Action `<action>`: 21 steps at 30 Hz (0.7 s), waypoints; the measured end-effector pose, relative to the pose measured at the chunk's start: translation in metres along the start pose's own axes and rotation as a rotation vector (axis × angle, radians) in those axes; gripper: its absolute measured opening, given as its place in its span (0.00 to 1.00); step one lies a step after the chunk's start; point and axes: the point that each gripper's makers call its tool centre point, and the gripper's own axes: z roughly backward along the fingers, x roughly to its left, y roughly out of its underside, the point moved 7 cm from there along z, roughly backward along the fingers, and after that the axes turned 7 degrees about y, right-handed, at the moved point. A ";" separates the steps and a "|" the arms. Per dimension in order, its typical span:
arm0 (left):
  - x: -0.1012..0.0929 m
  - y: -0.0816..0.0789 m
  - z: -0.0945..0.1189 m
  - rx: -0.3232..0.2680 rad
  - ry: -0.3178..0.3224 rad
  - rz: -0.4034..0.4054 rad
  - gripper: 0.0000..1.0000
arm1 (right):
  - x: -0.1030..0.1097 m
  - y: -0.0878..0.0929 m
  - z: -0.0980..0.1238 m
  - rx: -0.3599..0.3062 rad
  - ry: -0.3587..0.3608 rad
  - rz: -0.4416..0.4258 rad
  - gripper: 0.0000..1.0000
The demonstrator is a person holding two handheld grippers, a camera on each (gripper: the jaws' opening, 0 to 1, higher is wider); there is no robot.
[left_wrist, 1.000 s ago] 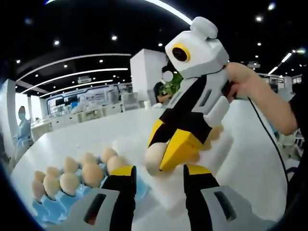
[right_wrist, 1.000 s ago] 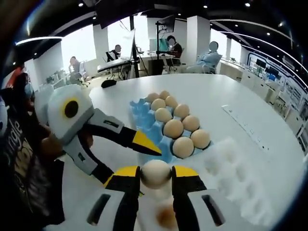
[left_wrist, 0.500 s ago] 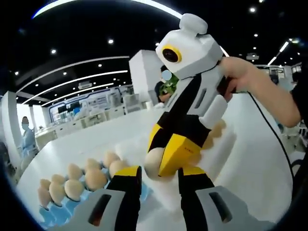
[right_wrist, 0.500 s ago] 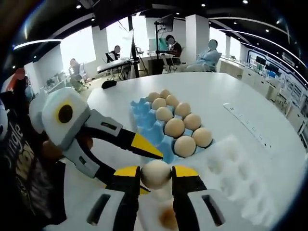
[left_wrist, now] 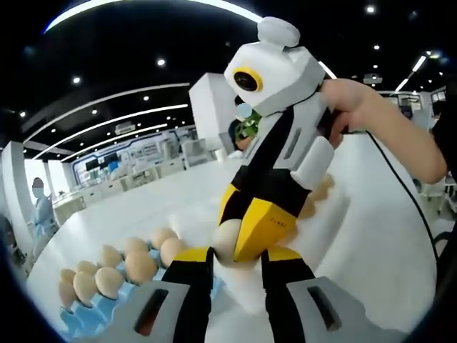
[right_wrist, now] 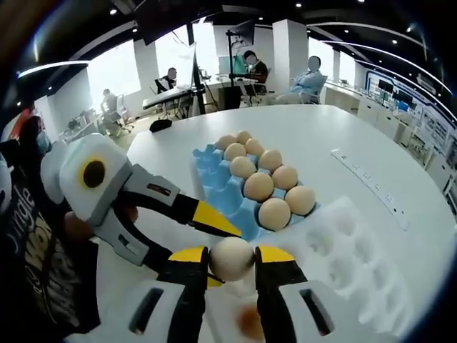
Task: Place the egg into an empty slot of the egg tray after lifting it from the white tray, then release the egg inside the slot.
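Note:
A pale egg point(right_wrist: 230, 256) is held off the table, with my right gripper point(right_wrist: 230, 263) shut on it. The left gripper view has the same egg point(left_wrist: 226, 241) in the right gripper point(left_wrist: 239, 241), just beyond my left gripper point(left_wrist: 237, 256), whose jaws stand open with nothing between them. The blue egg tray point(right_wrist: 213, 180) carries several brown eggs point(right_wrist: 258, 186) along its right side, and its left slots are bare. The white tray point(right_wrist: 350, 246) lies below and to the right, with a brownish egg point(right_wrist: 250, 323) in it. From the left, the left gripper point(right_wrist: 201, 243) reaches in over the table.
A person's hand point(left_wrist: 353, 107) and forearm hold the right gripper. In the left gripper view the blue tray point(left_wrist: 71, 320) with its eggs point(left_wrist: 139, 266) sits at lower left. The white table point(right_wrist: 314, 150) stretches beyond. People sit at desks in the background.
The right gripper still holds the egg and has drifted slightly toward the blue tray. The left gripper's jaws look a little closer together. Both views have shifted slightly.

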 end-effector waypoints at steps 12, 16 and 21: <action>0.002 0.002 0.002 -0.020 0.012 0.060 0.26 | -0.007 0.001 0.005 -0.046 0.006 -0.005 0.35; 0.003 0.002 0.003 -0.025 0.010 0.071 0.26 | -0.008 0.003 0.010 -0.067 0.005 -0.019 0.36; 0.007 0.003 0.005 -0.029 0.008 0.088 0.26 | -0.002 0.010 0.018 -0.105 0.015 -0.051 0.36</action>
